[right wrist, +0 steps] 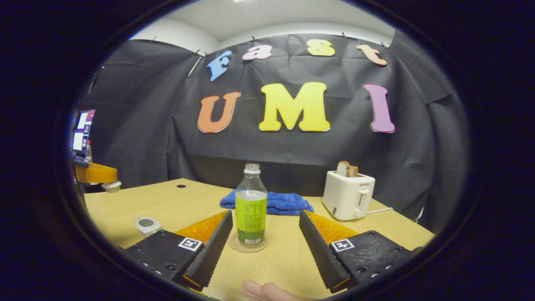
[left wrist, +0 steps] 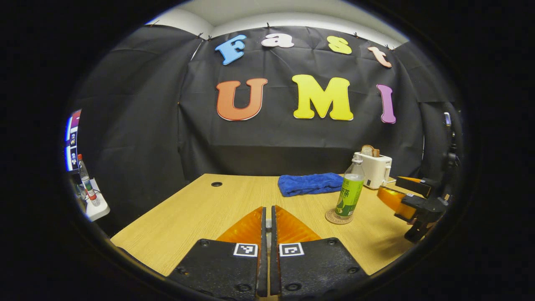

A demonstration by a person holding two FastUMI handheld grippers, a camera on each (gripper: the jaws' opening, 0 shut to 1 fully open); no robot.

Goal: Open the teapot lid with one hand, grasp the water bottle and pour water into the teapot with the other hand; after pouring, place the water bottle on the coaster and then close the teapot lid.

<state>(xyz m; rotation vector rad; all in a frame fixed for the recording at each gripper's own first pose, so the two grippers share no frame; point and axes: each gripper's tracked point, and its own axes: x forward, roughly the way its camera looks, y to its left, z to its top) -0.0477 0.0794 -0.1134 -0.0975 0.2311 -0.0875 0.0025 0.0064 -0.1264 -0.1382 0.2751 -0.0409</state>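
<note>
A: Right gripper (right wrist: 264,234): fingers spread wide, nothing between them under pressure. The water bottle (right wrist: 250,205) stands upright dead ahead, in the gap between the fingers but apart from both, already seated on the coaster (right wrist: 247,246).

B: And the left?

A: Left gripper (left wrist: 268,217): fingers brought together with just a thin slit between them. What looks like the small white lid knob shows at the fingers of that gripper in the right gripper view, so I judge it has the teapot lid (right wrist: 112,186) pinched. The teapot (right wrist: 146,225) sits open-mouthed off to the left of the right gripper's near finger.

B: Handling of the bottle?

A: Clear thin plastic with a green label sleeve, cap off, liquid low. I'd call it light and top-unstable, walls likely to dent if squeezed hard, sleeve a bit slick. If it needs retaking, close on the labelled mid-body, below the shoulder, and keep it upright.

B: The lid?

A: Small, rigid, probably ceramic, so chip-prone. Lower it gently and centre it over the teapot mouth.

B: Anything else ahead?

A: Blue towel (right wrist: 278,201) just behind the bottle, toaster (right wrist: 349,194) to the right and farther back. Neither in the way.
</note>
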